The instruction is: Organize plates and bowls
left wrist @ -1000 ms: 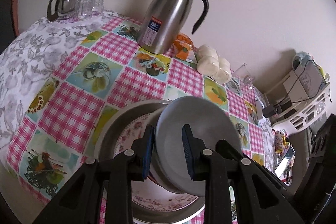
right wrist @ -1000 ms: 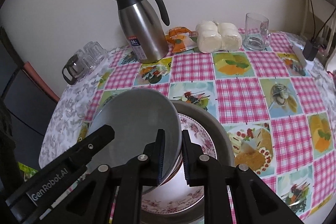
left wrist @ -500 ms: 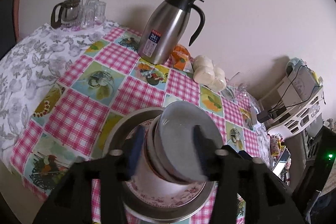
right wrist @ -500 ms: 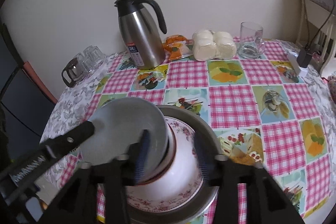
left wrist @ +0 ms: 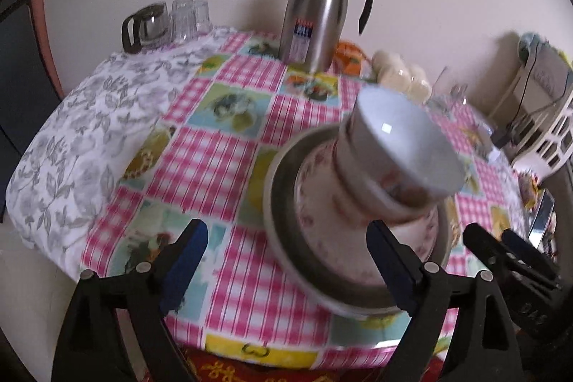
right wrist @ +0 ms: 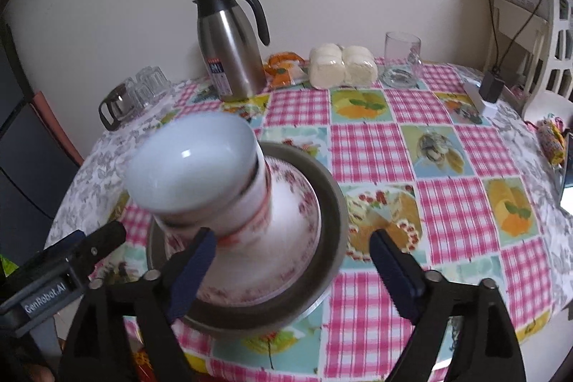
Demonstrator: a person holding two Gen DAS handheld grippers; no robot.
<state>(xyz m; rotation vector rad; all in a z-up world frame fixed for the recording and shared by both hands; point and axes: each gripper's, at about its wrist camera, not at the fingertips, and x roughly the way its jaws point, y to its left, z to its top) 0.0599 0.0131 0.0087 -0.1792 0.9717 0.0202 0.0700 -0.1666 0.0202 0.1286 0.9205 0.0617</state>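
Both my tools are spread and hold nothing: left tool (left wrist: 286, 264), right tool (right wrist: 292, 265). The white bowl (left wrist: 404, 145) sits nested on the floral bowls (right wrist: 250, 203), inside the plate (right wrist: 286, 256) and metal basin (right wrist: 333, 203) on the desk (right wrist: 429, 149) (nesting presumably saves room). Bowl mouths up, stack axis vertical; any lean may be lens distortion.
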